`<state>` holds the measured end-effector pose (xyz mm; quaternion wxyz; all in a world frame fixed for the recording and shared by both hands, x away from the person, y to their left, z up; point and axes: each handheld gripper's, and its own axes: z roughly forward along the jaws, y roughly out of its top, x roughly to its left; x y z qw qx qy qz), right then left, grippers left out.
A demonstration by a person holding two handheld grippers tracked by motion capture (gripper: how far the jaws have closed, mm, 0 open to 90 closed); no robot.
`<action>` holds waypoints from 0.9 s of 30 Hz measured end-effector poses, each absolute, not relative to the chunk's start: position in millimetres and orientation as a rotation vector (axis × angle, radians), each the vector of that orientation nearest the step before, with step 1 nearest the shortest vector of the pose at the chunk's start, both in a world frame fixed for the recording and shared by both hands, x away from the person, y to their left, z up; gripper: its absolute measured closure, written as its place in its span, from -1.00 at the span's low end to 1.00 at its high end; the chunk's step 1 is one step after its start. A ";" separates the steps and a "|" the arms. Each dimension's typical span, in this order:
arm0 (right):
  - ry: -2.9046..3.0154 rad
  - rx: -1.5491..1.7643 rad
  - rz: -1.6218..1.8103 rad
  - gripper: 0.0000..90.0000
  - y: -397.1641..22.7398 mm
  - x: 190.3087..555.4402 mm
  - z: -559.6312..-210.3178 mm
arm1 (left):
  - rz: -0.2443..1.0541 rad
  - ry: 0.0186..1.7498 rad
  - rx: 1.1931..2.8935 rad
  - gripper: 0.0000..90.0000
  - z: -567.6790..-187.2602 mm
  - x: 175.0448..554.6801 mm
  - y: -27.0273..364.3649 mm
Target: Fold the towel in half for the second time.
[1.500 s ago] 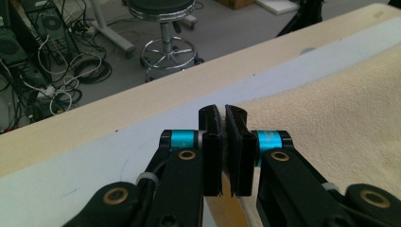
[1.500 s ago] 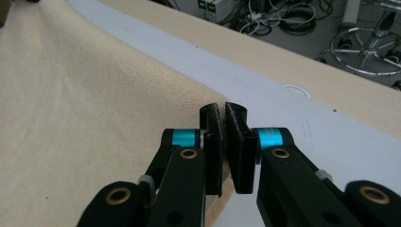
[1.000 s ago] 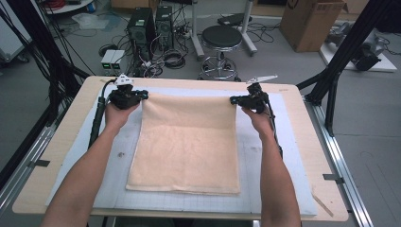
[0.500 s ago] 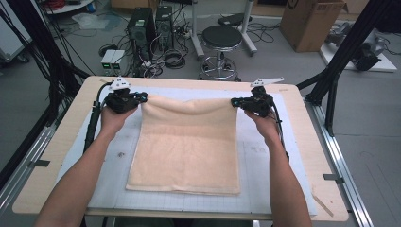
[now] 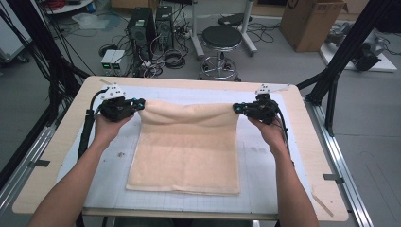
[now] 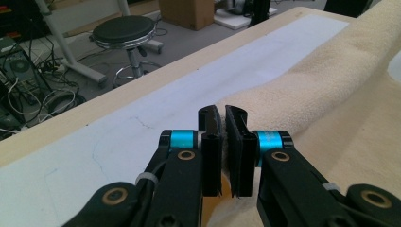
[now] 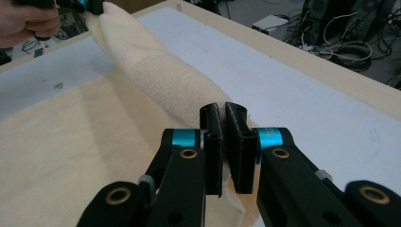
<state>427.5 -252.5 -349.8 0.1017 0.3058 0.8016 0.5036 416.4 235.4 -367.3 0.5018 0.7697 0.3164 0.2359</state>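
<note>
Across the centre of the high view lies your cream terry towel [image 5: 187, 153], far edge lifted left-to-right. Left gripper [image 5: 140, 102] and right gripper [image 5: 236, 108] each pinch one far corner; fold toward the frame's bottom.

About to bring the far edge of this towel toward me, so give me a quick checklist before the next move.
1. Left gripper shut on the far left corner of the cream towel: ok.
2. Right gripper shut on the far right corner: ok.
3. Far edge lifted evenly between both: ok.
4. Near edge flat on the white mat: ok.
5. Path over the towel free of other things: ok.
6. Cloth depth between the jaws: cannot tell.
</note>
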 end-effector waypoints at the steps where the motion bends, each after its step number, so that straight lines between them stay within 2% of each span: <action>1: 2.361 0.892 1.493 0.91 -252.8 425.6 -349.8 | 0.567 0.762 1.858 0.89 -367.7 414.0 235.9; 27: 2.444 0.723 1.490 0.91 -249.2 354.0 -358.3 | 0.535 0.665 1.846 0.89 -390.9 335.8 251.0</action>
